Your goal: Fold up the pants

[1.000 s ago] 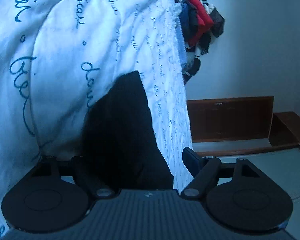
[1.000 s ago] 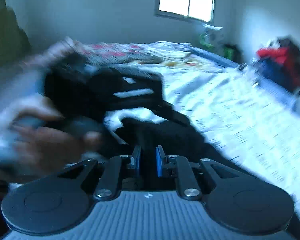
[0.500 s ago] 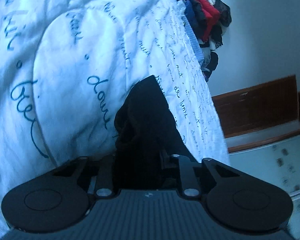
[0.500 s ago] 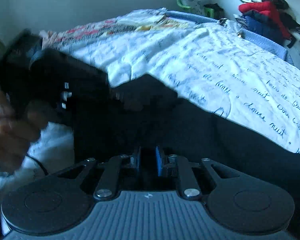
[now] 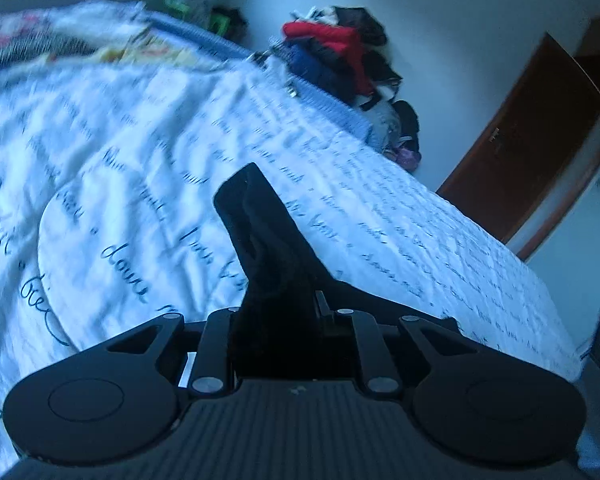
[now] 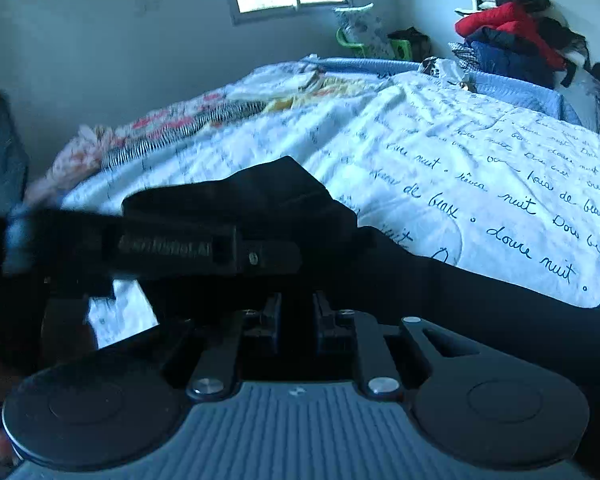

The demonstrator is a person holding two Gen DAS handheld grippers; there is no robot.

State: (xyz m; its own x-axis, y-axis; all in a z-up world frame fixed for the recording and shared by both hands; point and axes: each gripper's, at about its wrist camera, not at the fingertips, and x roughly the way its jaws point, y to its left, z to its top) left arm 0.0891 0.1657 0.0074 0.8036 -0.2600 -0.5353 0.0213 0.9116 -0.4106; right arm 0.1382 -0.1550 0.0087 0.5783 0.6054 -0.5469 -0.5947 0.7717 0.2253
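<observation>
Black pants (image 5: 268, 248) lie on a bed (image 5: 400, 216) covered by a white quilt printed with blue handwriting. In the left wrist view the cloth rises from between the fingers of the left gripper (image 5: 278, 320) as a narrow strip, its long axis running away from the camera and ending in a folded corner that points toward the far side of the bed. The left gripper is clenched on this strip; the finger pads are buried in dark fabric and cannot be made out. In the right wrist view the pants (image 6: 480, 300) spread to the right along the near edge of the bed, cut off at the frame border. The right gripper (image 6: 296, 316) has its fingers drawn close with black cloth between them, grasping the pants. The left gripper (image 6: 172, 240) crosses this view, blurred, partly hiding the bunched cloth. A pile of clothes (image 6: 516, 44) stands beyond the bed.
</observation>
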